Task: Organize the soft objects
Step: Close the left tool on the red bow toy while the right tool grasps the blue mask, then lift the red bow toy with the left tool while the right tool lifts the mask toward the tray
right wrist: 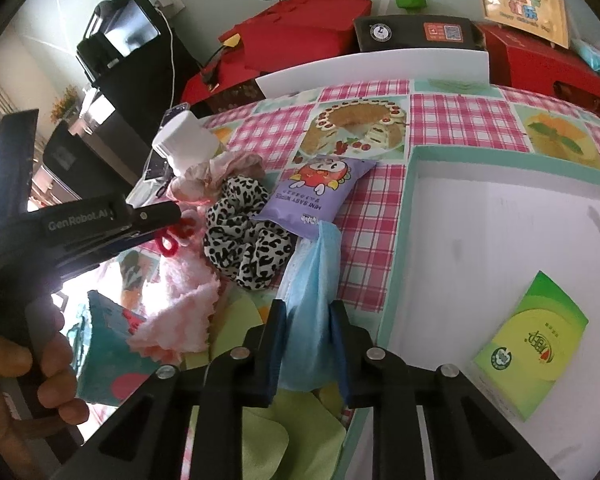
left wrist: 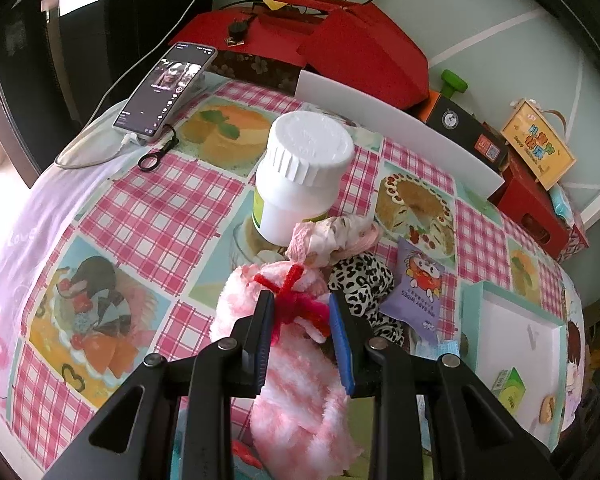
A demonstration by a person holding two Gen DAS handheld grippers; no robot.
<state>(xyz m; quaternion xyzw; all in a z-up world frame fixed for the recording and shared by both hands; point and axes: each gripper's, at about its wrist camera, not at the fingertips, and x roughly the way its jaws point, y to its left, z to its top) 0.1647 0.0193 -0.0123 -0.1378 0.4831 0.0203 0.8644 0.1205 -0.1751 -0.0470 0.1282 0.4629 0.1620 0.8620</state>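
Observation:
My left gripper (left wrist: 300,304) is shut on a fluffy pink-and-white sock bundle (left wrist: 296,384) tied with a red pipe cleaner (left wrist: 292,296); the bundle also shows in the right wrist view (right wrist: 180,304). My right gripper (right wrist: 308,312) is shut on a light blue face mask (right wrist: 312,280). A leopard-print scrunchie (right wrist: 244,232) and a pink scrunchie (right wrist: 220,176) lie just beyond. A purple baby-wipes pack (right wrist: 316,196) lies beside them. A teal-rimmed white tray (right wrist: 480,240) at the right holds a green tissue pack (right wrist: 532,344).
A white bottle (left wrist: 304,176) stands behind the scrunchies. A phone (left wrist: 164,88) with a cable lies at the far left. Red boxes (left wrist: 340,48) and a white board (left wrist: 400,128) line the back edge. Green cloths (right wrist: 252,432) lie near the right gripper.

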